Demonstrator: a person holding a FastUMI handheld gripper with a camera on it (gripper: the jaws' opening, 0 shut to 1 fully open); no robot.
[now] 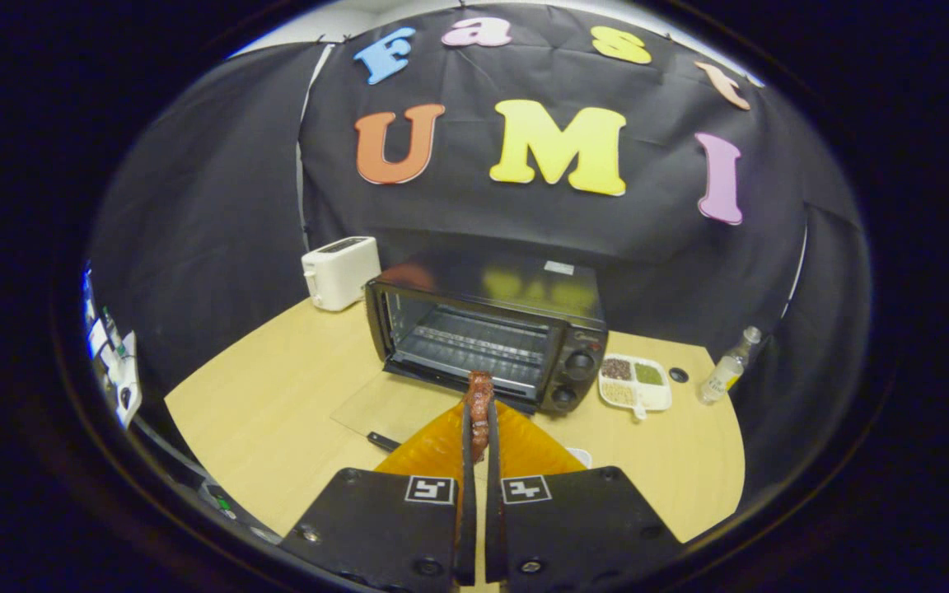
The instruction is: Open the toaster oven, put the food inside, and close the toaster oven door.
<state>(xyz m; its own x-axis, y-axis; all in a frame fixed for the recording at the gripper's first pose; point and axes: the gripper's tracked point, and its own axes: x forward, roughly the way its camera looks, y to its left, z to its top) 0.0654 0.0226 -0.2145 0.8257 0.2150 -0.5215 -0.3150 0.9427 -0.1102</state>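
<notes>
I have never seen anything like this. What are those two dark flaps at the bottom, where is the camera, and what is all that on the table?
The camera sits on a hand-held gripper and looks forward along its two fingers, the flaps you see. No robot arm is involved: a person carries the tool. The fingers are closed on a reddish-brown piece of food, holding it up just in front of a toaster oven whose glass door lies folded down, open. On the wooden table there is also a white toaster to the oven's left, and to its right a small divided dish of seasonings and a clear bottle. The wide lens bends everything into a round shape.
</notes>
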